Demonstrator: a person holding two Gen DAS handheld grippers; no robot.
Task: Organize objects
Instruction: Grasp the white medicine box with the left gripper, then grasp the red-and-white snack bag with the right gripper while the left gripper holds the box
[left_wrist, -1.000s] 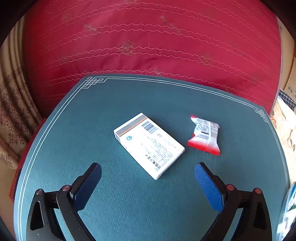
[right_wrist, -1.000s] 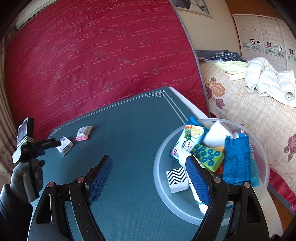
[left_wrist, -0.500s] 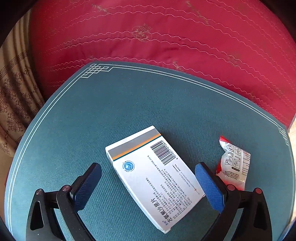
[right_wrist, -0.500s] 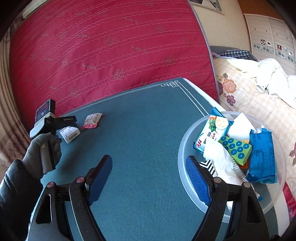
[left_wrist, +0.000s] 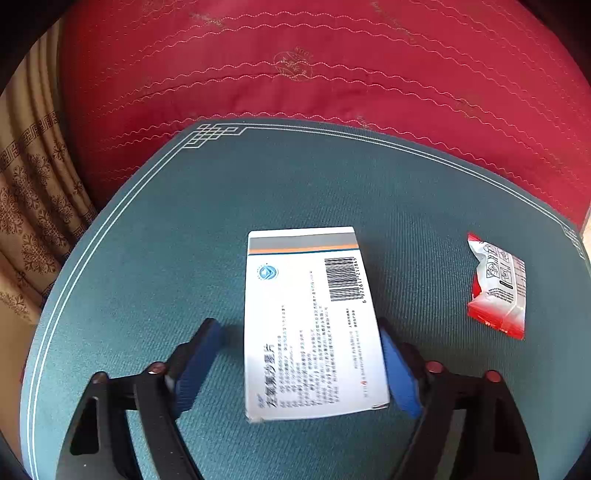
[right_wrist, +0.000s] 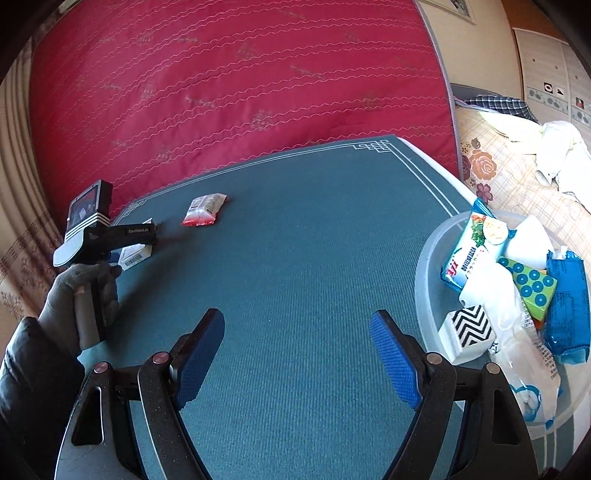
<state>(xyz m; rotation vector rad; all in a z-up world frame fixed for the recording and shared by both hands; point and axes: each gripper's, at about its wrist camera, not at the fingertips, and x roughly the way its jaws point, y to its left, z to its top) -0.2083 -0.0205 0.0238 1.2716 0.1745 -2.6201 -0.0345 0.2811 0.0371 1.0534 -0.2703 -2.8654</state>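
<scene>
A white medicine box (left_wrist: 310, 325) with a barcode lies flat on the teal table mat (left_wrist: 184, 240). My left gripper (left_wrist: 301, 354) is open and straddles the box: the right finger (left_wrist: 399, 373) sits against its edge, the left finger (left_wrist: 195, 365) stands a little apart. A red and white snack packet (left_wrist: 496, 286) lies to the right of the box. In the right wrist view my right gripper (right_wrist: 297, 354) is open and empty over the mat, with the left gripper (right_wrist: 110, 236), the box (right_wrist: 135, 254) and the packet (right_wrist: 203, 208) at far left.
A clear plastic bowl (right_wrist: 428, 258) at the right table edge holds several packets and small boxes. A red quilted mattress (right_wrist: 221, 81) stands behind the table. A curtain (left_wrist: 29, 206) hangs at left and a bed with clothes (right_wrist: 524, 147) is at right.
My left gripper has moved forward and down over the box, which now lies between its fingers and lengthwise to them. My right gripper has swung slightly left, away from the bowl.
</scene>
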